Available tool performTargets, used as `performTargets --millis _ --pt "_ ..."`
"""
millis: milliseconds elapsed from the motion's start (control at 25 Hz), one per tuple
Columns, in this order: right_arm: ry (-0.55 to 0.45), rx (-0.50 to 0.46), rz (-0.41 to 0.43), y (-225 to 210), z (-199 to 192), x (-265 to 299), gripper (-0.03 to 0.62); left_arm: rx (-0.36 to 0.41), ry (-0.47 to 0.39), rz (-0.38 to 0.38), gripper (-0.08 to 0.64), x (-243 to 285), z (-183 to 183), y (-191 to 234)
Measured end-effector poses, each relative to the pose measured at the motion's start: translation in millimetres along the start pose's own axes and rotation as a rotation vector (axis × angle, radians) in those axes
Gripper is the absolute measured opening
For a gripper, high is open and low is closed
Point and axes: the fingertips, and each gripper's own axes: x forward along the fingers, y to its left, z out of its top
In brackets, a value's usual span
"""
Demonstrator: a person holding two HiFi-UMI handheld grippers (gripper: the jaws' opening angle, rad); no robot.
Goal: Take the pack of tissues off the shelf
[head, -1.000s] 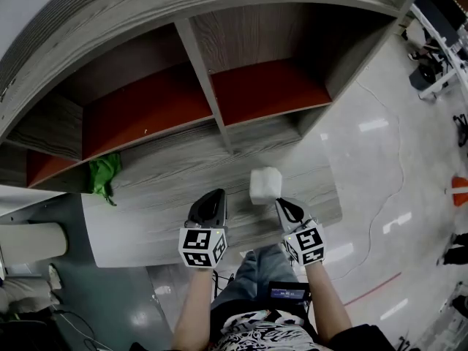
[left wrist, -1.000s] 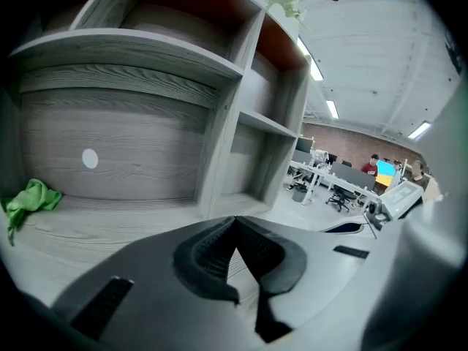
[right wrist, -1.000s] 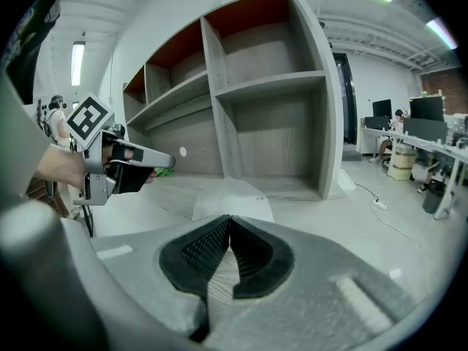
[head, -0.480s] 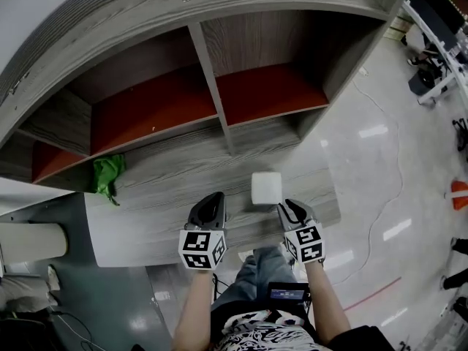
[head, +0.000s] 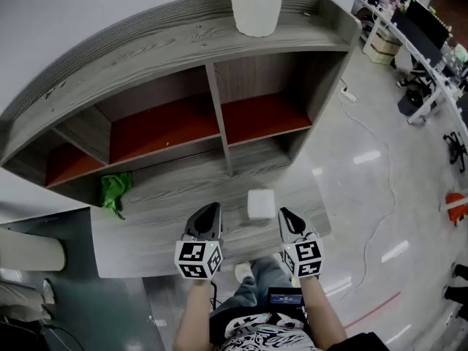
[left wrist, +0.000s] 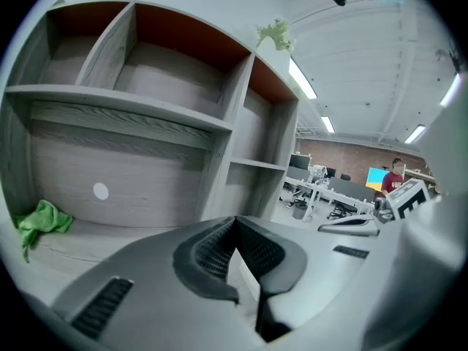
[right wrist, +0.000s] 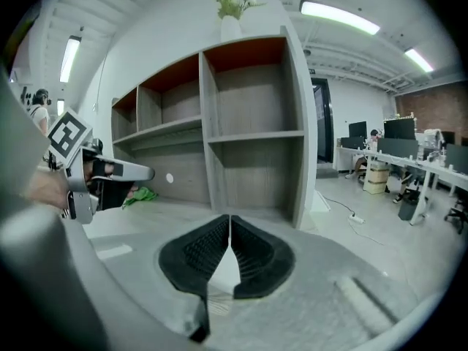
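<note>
The white pack of tissues (head: 261, 204) lies on the grey wooden ledge (head: 161, 229) in front of the shelf unit, free of both grippers. My left gripper (head: 209, 210) hovers just left of it, and its jaw tips (left wrist: 235, 219) meet with nothing held. Just right of the pack is my right gripper (head: 285, 215). Its jaws (right wrist: 229, 218) are closing, the tips touch, and nothing lies between them. The pack does not show in either gripper view.
The shelf unit (head: 212, 101) has open compartments with red floors. A green cloth (head: 115, 190) lies at the ledge's left end. A white vase (head: 254, 6) stands on top of the unit. Office desks (head: 428, 46) stand far right across a glossy floor.
The head view has lifted, so the shelf's top and the vase now show. The pack stays on the ledge between the two grippers, which have barely moved.
</note>
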Motion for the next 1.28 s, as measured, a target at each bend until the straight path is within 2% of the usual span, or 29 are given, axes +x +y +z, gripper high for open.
performTargets --millis 40,240,440,640,1280 --pt "-0.026 0.001 -0.007 1.0 10.2 -3.9 0.006 0.011 -0.007 0.001 0.006 -2.7 5.4 -1.4" --pt "-0.122 -0.034 -0.081 2.6 54.4 -21.5 0.006 0.092 -0.034 0.000 0.006 -16.9 28.8 -13.4" --pt "-0.184 -0.031 -0.116 3.3 83.8 -37.3 0.006 0.139 -0.077 -0.019 0.006 -30.7 55.7 -30.7" --pt "-0.191 -0.056 -0.132 2.3 89.6 -40.8 0.005 0.141 -0.114 -0.029 0.005 -32.3 69.5 -34.8" --pt "-0.210 -0.049 -0.136 -8.5 97.5 -40.2 0.005 0.112 -0.144 -0.052 0.006 -20.8 78.8 -34.9"
